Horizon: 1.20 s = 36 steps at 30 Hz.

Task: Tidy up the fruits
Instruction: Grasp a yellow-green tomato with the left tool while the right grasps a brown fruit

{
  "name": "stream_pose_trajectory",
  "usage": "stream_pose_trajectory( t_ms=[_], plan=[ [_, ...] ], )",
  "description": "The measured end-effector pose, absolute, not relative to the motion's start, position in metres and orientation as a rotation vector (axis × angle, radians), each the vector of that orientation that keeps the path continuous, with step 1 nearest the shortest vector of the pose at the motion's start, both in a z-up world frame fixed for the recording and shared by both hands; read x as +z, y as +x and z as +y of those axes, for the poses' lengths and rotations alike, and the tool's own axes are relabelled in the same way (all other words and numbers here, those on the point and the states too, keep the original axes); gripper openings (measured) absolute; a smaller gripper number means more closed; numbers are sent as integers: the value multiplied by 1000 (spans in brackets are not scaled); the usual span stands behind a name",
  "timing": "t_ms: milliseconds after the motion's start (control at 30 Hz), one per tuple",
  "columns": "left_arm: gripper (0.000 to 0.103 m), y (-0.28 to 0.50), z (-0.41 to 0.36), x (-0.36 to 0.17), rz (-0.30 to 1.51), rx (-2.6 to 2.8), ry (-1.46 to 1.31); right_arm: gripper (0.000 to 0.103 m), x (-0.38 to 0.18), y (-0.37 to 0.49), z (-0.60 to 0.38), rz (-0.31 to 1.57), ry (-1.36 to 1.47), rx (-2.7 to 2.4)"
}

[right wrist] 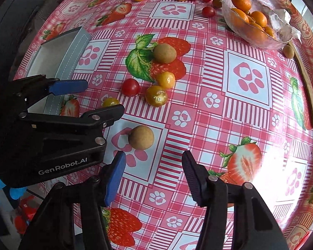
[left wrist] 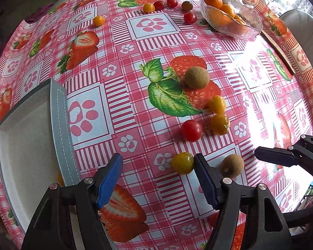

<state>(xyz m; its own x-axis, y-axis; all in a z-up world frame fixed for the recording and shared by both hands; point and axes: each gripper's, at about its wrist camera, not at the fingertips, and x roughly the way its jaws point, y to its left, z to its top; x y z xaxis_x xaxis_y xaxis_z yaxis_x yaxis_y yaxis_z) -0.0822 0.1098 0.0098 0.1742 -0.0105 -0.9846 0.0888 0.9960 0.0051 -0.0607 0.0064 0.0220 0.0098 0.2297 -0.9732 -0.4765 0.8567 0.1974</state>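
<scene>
The left gripper [left wrist: 158,177] is hovering low over the counter [left wrist: 198,41] covered in a pink checked strawberry-print oilcloth, its jaws spread wide and holding nothing; a small yellow cherry tomato [left wrist: 182,163] is sitting just beside the outer face of its right finger, so the aim looks slightly off to the side of it. The right gripper [right wrist: 154,173] is likewise waiting with jaws spread and empty, lined up towards a round tan-brown longan [right wrist: 141,137] lying just ahead, probably its next pick. The shallow grey tray with stitched rim [left wrist: 59,112] is lying close on the left, likely placed there as a sorting bin within easy reach; the clear glass bowl of orange kumquats [left wrist: 231,13] is standing well apart at the far side; more tomatoes and longans are lying scattered between.
</scene>
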Motion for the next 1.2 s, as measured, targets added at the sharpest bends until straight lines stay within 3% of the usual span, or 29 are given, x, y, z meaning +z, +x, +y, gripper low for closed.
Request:
stream_pose_trajectory(
  t_ms=[33, 133, 200, 300, 400, 1200],
  plan=[
    [63, -82, 111, 9, 1402, -70, 65, 57, 21, -60, 9, 1455, -217, 565],
    [59, -83, 114, 9, 1397, -69, 63, 54, 19, -59, 17, 1417, -248, 586],
    [51, -85, 113, 11, 1392, -81, 68, 48, 19, -57, 21, 1400, -260, 596],
    [34, -86, 112, 13, 1390, -95, 75, 29, 17, -52, 30, 1386, -268, 614],
    [23, -83, 112, 12, 1395, -94, 45, 29, 16, -49, 30, 1394, -256, 610],
    [22, -171, 183, 73, 1307, 8, -216, 30, 48, -57, 17, 1514, -90, 532]
  ],
)
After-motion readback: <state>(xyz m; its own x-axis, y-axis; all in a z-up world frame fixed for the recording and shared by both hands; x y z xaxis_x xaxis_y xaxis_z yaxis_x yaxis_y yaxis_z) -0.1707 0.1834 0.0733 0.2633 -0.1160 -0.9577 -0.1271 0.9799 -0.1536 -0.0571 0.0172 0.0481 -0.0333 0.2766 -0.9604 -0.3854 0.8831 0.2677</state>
